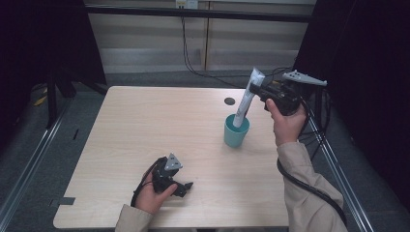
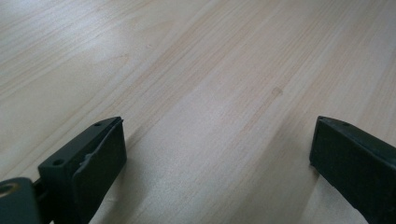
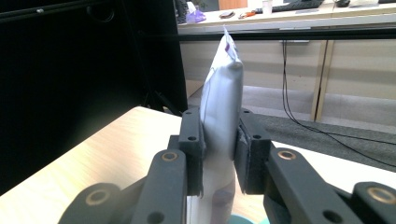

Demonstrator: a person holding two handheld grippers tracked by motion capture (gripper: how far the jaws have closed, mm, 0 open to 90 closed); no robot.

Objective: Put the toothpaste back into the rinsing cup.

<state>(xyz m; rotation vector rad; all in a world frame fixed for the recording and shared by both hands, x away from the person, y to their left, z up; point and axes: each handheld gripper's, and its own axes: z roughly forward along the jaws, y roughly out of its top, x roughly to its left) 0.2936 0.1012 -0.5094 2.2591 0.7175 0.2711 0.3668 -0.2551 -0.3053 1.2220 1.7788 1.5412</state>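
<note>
Right gripper [image 1: 257, 91] is up at the right of the high view, above the tabletop [image 1: 145, 130] — its jaws are clamped on a white tube [image 1: 247, 99] around mid-length. In the right gripper view I see both pads pressed flat against the tube [image 3: 220, 116], which stands between them with its crimped flat end at the top of the frame. The tube leans slightly, upper end toward the right of the high view, and its lower end sits inside a teal cup [image 1: 236, 131] standing upright right of centre on the tabletop. I can't tell whether the tube's lower end touches the cup's bottom.

Left gripper [image 1: 186, 187] is low in the frame, near the front edge, resting on or just over the tabletop in the person's left hand [image 1: 153, 194] — jaws apart, nothing between them. The left gripper view confirms it: two black pads wide open over bare wood [image 2: 210, 93].

Cup and left gripper are well apart. A small dark round hole [image 1: 229, 101] in the tabletop sits just beyond the cup.
</note>
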